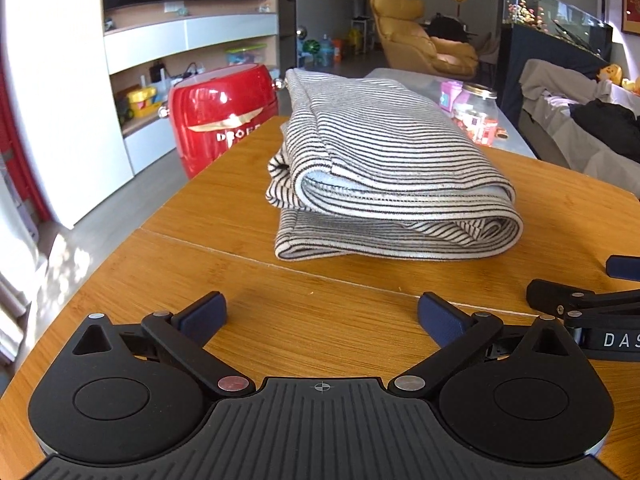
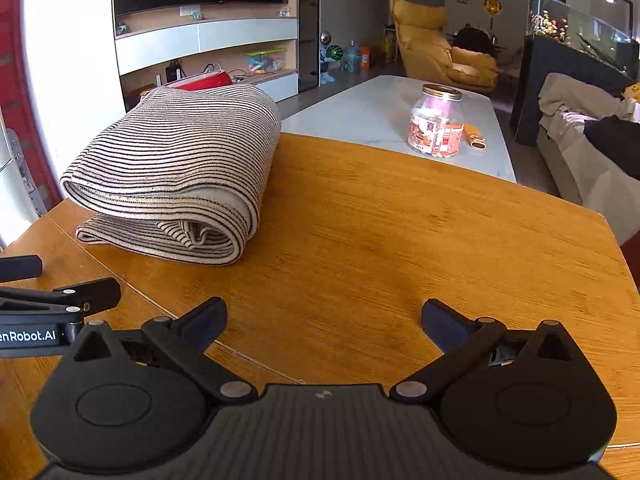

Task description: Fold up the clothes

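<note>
Both tools gape empty before soft striped knit garment (image 1: 384, 168), folded thick.

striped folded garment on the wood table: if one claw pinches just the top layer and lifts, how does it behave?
Probably floppy: the striped garment is soft knit, folded in rounded, loosely stacked layers, so lifting the top layer would likely unfold it rather than raise the bundle. It looks light for its bulk. Pushed, it would likely bunch or slide on the smooth wooden table rather than roll. Both claws are open and clear of it.
</note>
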### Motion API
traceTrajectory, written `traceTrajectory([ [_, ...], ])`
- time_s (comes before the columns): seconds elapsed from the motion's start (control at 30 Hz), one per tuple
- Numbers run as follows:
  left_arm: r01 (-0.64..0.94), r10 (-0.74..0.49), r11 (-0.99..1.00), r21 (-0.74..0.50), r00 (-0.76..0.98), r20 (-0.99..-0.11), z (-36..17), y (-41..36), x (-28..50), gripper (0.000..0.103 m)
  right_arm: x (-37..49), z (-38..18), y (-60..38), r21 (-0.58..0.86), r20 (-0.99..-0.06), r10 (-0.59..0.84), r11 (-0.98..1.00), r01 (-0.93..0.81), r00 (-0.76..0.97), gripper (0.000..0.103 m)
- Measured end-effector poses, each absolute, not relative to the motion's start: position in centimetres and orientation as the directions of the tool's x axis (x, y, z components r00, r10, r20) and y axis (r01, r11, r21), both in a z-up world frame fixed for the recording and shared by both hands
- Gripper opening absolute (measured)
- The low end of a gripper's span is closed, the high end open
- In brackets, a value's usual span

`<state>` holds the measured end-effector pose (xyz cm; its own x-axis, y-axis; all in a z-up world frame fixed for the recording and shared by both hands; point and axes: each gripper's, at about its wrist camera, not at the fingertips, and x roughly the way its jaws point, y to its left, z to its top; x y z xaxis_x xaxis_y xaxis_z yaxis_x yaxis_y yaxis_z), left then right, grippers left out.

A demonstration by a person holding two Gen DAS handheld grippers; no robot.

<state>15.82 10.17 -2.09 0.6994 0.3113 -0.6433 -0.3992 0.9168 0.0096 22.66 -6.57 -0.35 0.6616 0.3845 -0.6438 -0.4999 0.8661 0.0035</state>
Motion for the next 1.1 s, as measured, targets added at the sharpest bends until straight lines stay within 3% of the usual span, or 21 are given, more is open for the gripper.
traceTrajectory([
  [1.1, -0.4, 0.31, 0.917, 0.007, 0.699, -0.644, -2.15, 10.53, 16.13, 0.103, 22.59, -0.42, -6.51, 0.004, -0.644, 0.385, 0.866, -0.5, 0.662, 0.103],
])
